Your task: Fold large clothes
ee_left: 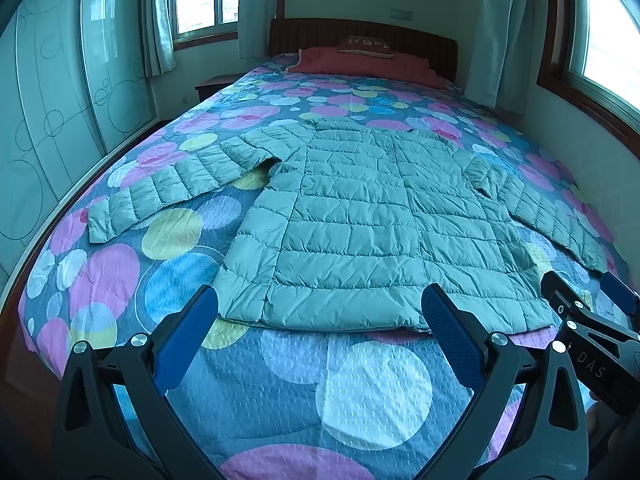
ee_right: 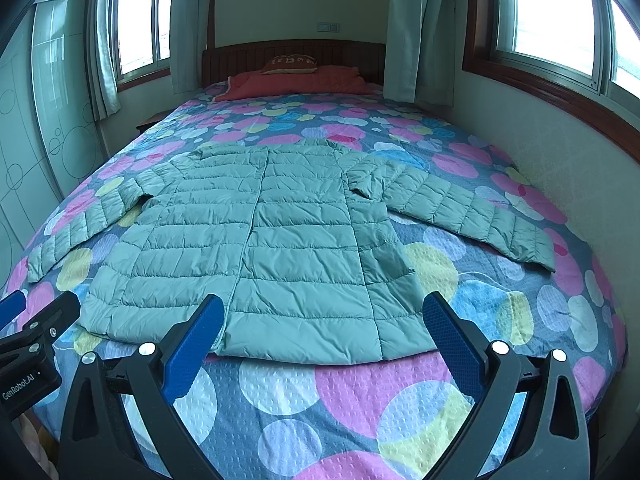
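- The pale green quilted puffer jacket (ee_left: 360, 216) lies spread flat on the bed's circle-patterned bedspread (ee_left: 352, 392), hem toward the cameras, collar toward the red pillow (ee_right: 296, 80), both sleeves angled outward.
- The left gripper (ee_left: 320, 320) hovers over the bedspread just short of the hem, its blue pads spread wide with nothing between them.
- The right gripper (ee_right: 324, 324) hangs beside it in the same way, jaws released and empty, facing the hem's right half.
- Nothing looks folded yet, so the step in hand is likely the first grasp.
- A sensible start is the sleeves: the left sleeve (ee_left: 168, 188) and right sleeve (ee_right: 460, 208) each want folding across the body.
- Pinch each cuff with the pads sliding under the fabric, since padded nylon probably slips and springs back.
- Lift only enough to clear the body; dragging could rumple the panel or shift the whole jacket.
- Lay each sleeve flat along the quilting lines and press out trapped air before letting go.
- Keep the front closure straight, so later folds stay square.
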`<state>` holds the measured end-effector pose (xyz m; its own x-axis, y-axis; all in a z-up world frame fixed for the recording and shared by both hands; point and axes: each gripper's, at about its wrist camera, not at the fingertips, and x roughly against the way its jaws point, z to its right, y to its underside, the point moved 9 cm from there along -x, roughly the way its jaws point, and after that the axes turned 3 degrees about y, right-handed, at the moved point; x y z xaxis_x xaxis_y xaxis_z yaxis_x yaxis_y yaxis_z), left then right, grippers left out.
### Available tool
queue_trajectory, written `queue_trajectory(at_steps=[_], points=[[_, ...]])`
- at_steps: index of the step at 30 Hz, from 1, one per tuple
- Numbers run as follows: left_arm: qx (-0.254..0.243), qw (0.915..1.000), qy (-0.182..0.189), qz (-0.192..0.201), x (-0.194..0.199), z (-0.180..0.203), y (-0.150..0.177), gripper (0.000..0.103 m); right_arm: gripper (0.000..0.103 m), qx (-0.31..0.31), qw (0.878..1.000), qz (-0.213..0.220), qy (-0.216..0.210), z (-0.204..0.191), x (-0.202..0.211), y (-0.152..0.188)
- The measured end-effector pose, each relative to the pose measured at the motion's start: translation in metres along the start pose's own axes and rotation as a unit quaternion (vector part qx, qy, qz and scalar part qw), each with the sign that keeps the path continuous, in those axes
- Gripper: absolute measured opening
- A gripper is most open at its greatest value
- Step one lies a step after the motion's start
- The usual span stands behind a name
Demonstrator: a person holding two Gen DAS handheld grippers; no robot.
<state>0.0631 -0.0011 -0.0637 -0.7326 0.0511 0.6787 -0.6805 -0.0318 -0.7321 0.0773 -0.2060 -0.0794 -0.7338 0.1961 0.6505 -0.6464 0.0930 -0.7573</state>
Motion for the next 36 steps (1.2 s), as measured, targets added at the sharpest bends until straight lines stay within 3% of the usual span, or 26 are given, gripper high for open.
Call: queue_trajectory(at_steps=[36], points=[[0.000,1.0000,0.002,-0.004,-0.0008,0.0011,0.0025,0.101,0.099,0.000,1.000,-0.001,0.000,0.0009,0.0005,-0.0002]])
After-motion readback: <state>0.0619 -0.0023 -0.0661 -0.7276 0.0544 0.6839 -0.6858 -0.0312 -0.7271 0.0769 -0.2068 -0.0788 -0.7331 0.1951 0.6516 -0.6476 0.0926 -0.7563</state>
